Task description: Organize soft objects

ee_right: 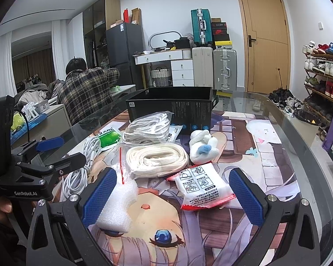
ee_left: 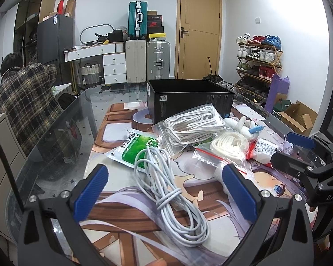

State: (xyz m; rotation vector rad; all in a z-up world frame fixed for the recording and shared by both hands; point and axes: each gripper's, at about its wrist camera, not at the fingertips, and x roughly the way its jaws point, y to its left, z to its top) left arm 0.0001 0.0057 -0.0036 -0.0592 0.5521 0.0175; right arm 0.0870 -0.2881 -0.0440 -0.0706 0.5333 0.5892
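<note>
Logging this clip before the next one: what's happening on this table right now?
A person holds two handheld grippers over a pile of soft items on a glass table. The left gripper is open, straddling the coiled white cable. The right gripper is open near the white sachet and a foam piece. Neither grips anything. Bagged ropes and a plush toy lie in front of the black box.
</note>
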